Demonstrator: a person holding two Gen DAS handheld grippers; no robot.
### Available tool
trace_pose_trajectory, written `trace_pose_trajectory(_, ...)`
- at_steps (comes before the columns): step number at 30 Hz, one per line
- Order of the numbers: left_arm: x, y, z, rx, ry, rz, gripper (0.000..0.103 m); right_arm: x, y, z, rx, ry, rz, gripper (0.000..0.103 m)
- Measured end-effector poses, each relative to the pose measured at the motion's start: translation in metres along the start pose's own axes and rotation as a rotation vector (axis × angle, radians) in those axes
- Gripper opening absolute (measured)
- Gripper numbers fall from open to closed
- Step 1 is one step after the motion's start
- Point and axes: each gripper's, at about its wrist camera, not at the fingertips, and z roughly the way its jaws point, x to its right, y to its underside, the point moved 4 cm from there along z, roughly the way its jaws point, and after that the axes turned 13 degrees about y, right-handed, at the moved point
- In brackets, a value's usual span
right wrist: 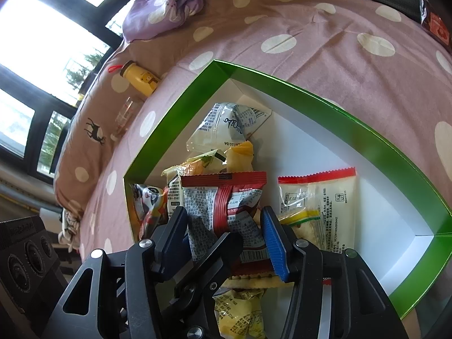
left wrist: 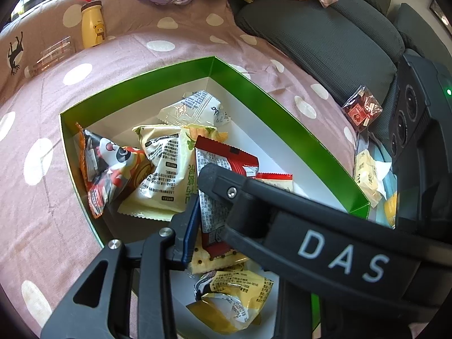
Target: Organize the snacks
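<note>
- Between the right gripper (right wrist: pixel 226 237)'s jaws stands the red-and-grey snack packet (right wrist: pixel 223 214), its long axis running away from the camera; the blue pads sit at its sides, whether pressing I cannot tell.
- The left gripper (left wrist: pixel 197 197), jaws narrow, pinches the same packet's edge, so both hands are on it.
- Around them, the green box (right wrist: pixel 175 118) on the bed holds the other snacks.

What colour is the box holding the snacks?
The box is green outside, white inside; the right wrist view shows it best.
</note>
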Motion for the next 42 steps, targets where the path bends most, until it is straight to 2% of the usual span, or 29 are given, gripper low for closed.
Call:
trace_pose_trajectory(5, 0.002, 0.000, -0.002, 0.008, -0.018, 0.003, 0.040, 0.002, 0.000, -0.003, 0.010, -0.001, 0.006, 0.056)
trace_pose_trajectory(9, 0.000, 0.000, -0.006, 0.018, -0.044, 0.001, 0.046, 0.000, 0.001, -0.004, 0.011, -0.022, 0.006, 0.063)
trace_pose_trajectory(18, 0.000, 0.000, -0.018, 0.051, -0.082, 0.005, 0.059, -0.004, 0.002, -0.013, 0.038, -0.038, 0.001, 0.071)
trace_pose_trajectory(21, 0.001, 0.000, -0.023, 0.065, -0.096, 0.012, 0.065, -0.004, 0.002, -0.017, 0.054, -0.046, 0.006, 0.073)
trace_pose_trajectory(23, 0.000, -0.001, -0.026, 0.071, -0.122, 0.012, 0.075, -0.005, 0.001, -0.020, 0.062, -0.054, 0.010, 0.075)
trace_pose_trajectory(25, 0.000, -0.001, -0.028, 0.077, -0.142, 0.013, 0.077, -0.005, 0.003, -0.022, 0.068, -0.056, 0.009, 0.079)
trace_pose_trajectory(30, 0.000, -0.001, -0.036, 0.090, -0.167, 0.015, 0.081, -0.009, 0.004, -0.029, 0.091, -0.052, -0.005, 0.081)
trace_pose_trajectory(34, 0.001, -0.001, -0.044, 0.108, -0.202, 0.022, 0.090, -0.012, 0.004, -0.035, 0.106, -0.056, -0.014, 0.082)
trace_pose_trajectory(42, 0.010, 0.000, -0.060, 0.150, -0.222, 0.043, 0.090, -0.014, 0.007, -0.052, 0.153, -0.039, -0.035, 0.082)
